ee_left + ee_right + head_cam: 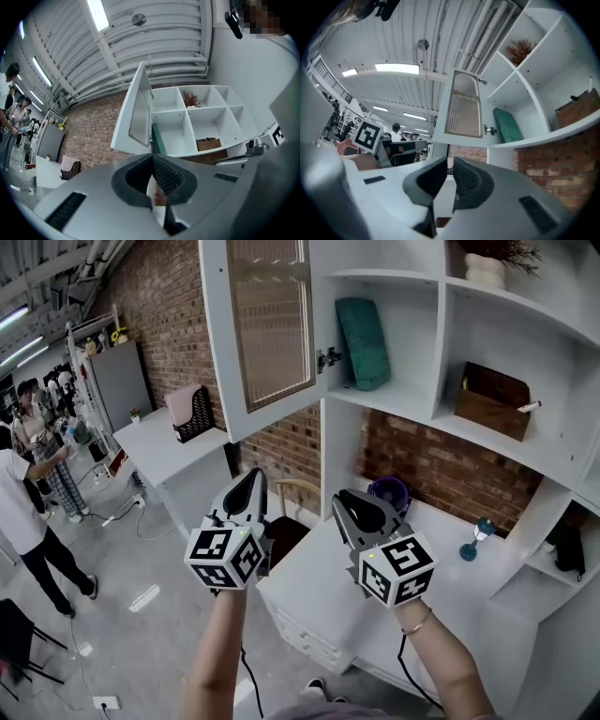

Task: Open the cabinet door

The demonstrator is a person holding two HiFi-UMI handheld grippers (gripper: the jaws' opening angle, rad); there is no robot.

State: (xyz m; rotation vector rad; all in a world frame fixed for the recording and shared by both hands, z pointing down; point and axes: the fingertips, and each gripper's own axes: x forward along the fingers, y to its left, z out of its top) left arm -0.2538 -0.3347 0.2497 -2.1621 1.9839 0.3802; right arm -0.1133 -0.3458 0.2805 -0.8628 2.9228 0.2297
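Observation:
The white cabinet door (267, 329) with its ribbed glass panel stands swung out to the left, hinged at the shelf unit's edge. It also shows in the left gripper view (136, 115) and the right gripper view (464, 110). Both grippers hang below it and touch nothing. My left gripper (251, 479) has its jaws shut together, empty (151, 157). My right gripper (352, 502) sits beside it over the desk corner. A narrow gap shows between its jaws, with nothing in it (450, 161).
The open compartment holds a teal cushion (364, 341); a wooden box (492, 399) and a white vase (485, 268) sit on the shelves to the right. The white desk (309, 606) carries a blue glass (478, 535). People (23, 512) stand at far left.

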